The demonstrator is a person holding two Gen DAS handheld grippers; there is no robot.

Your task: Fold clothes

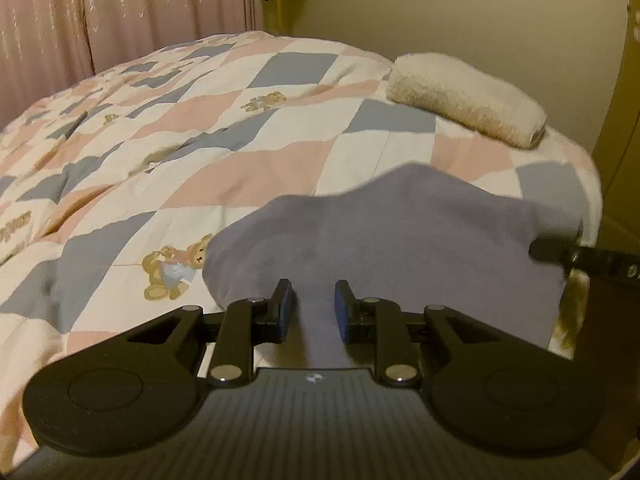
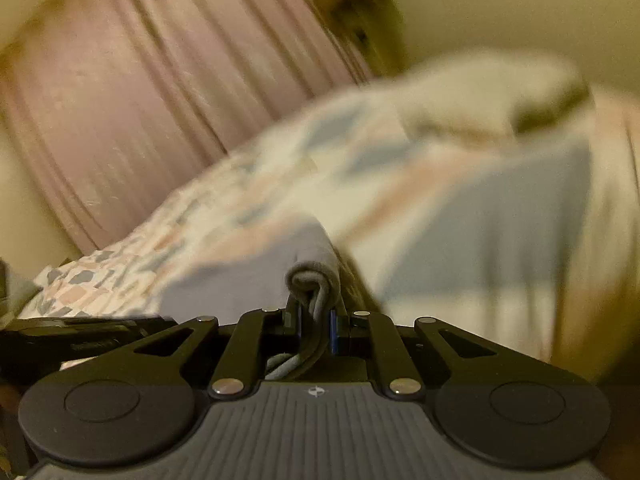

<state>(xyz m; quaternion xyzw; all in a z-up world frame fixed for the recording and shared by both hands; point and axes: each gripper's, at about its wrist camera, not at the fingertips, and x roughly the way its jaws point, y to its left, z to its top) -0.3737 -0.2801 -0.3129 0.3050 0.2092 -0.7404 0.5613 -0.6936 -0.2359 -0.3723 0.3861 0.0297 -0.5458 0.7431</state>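
Observation:
A blue-grey garment (image 1: 400, 240) lies on the patchwork quilt (image 1: 248, 132) near the bed's front right corner. My left gripper (image 1: 314, 308) is open, its blue-padded fingers standing apart over the garment's near edge with cloth showing between them but not pinched. In the right wrist view, which is blurred, my right gripper (image 2: 316, 322) is shut on a bunched fold of the same blue-grey garment (image 2: 308, 276), lifting its edge. The tip of the right gripper (image 1: 580, 258) enters the left wrist view from the right, at the garment's far edge.
A rolled cream towel (image 1: 468, 98) lies at the bed's far right corner. Pink curtains (image 1: 120, 12) hang behind the bed. The bed's right edge drops off next to a yellowish wall (image 1: 500, 20). Open quilt stretches to the left.

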